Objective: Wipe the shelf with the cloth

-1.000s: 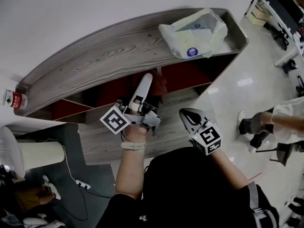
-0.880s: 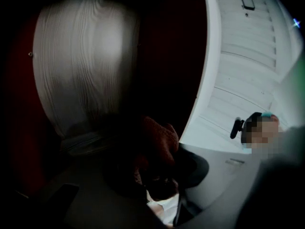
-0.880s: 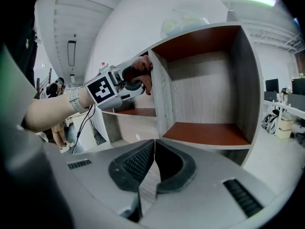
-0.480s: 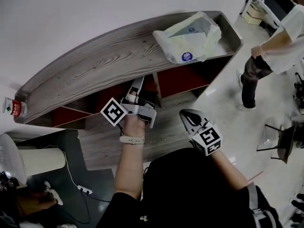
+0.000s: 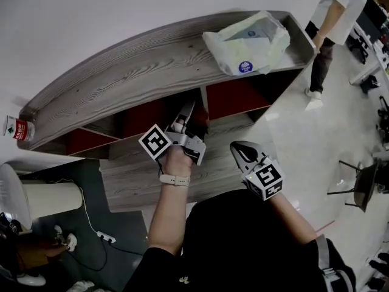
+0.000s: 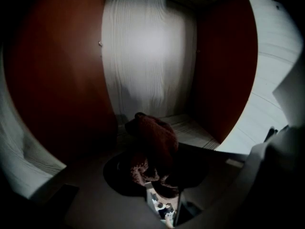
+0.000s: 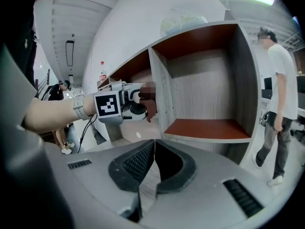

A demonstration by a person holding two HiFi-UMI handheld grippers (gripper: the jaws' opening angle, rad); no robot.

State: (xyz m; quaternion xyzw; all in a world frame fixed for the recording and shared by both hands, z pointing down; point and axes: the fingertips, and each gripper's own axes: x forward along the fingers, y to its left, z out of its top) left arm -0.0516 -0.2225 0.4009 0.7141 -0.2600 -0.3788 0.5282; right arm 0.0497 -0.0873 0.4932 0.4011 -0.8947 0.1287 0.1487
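The shelf (image 5: 121,81) is grey wood with red panels, and its compartments open toward me. My left gripper (image 5: 185,119) reaches into a middle compartment, shut on a dark reddish-brown cloth (image 5: 200,113). In the left gripper view the bunched cloth (image 6: 155,147) hides the gripper (image 6: 157,181) tips and hangs just above the compartment floor (image 6: 190,130). The right gripper view shows the left gripper (image 7: 142,102) and cloth (image 7: 150,109) at the compartment's mouth. My right gripper (image 5: 242,152) hovers in front of the shelf, shut and holding nothing, its tips (image 7: 153,146) touching.
A white plastic bag (image 5: 249,41) lies on the shelf top at the right. A small bottle (image 5: 17,128) stands at the top's left end. A person (image 5: 331,17) stands by the shelf's right end. A white bin (image 5: 45,199) and a power strip (image 5: 104,238) are on the floor at the left.
My left gripper swept left and then back right inside the compartment with the cloth. The person at the right walked toward the shelf's far end. My right gripper stayed put.
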